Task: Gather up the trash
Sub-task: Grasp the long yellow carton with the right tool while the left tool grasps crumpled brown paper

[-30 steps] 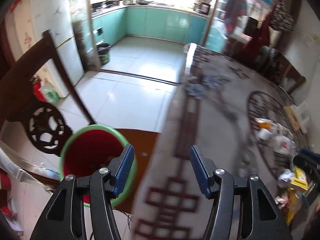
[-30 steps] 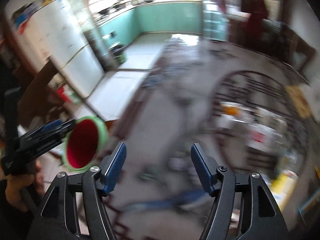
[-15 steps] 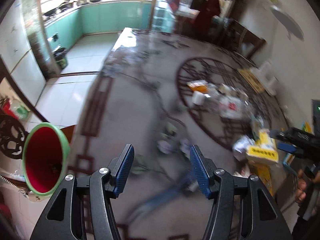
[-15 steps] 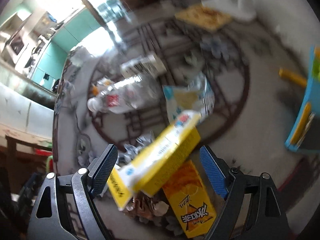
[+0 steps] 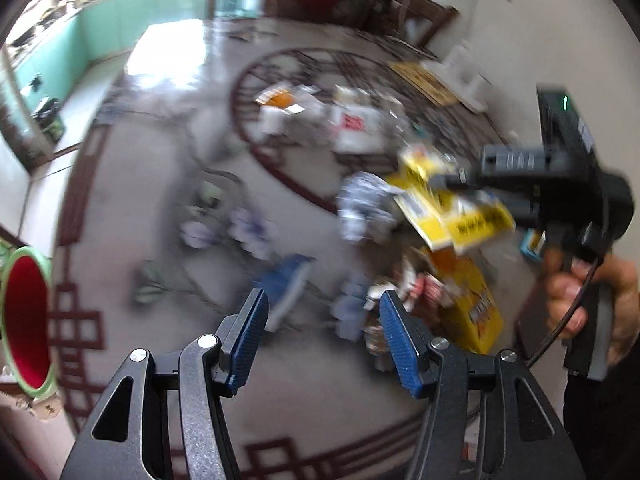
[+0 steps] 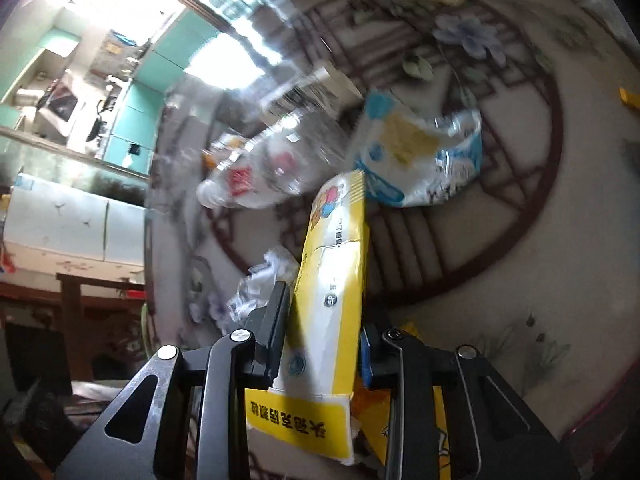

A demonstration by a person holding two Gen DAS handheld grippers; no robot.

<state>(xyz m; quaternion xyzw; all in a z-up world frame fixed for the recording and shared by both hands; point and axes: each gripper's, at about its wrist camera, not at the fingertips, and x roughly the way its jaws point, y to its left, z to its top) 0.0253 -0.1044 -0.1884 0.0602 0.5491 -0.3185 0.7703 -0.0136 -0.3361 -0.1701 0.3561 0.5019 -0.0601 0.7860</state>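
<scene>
**Right claw closing on the yellow carton, left claw empty**

Your right gripper has the yellow carton btwn its jaws, which are closing; both pads look pressed on the carton's sides. The carton is tilted, top end pointing away from you, lower flap hanging under the jaws. In the left wrist view it's up off the table, above an orange-yellow box lying flat.

Your left gripper is spread apart w/ nothing btwn the pads, over the patterned tabletop near a blue item, too blurred to name.

Rest of the trash sits inside the table's dark ring pattern: clear plastic bottle, blue-white wrapper, crumpled foil just left of the carton. Red bin w/ green rim is at the table's far left edge.
</scene>
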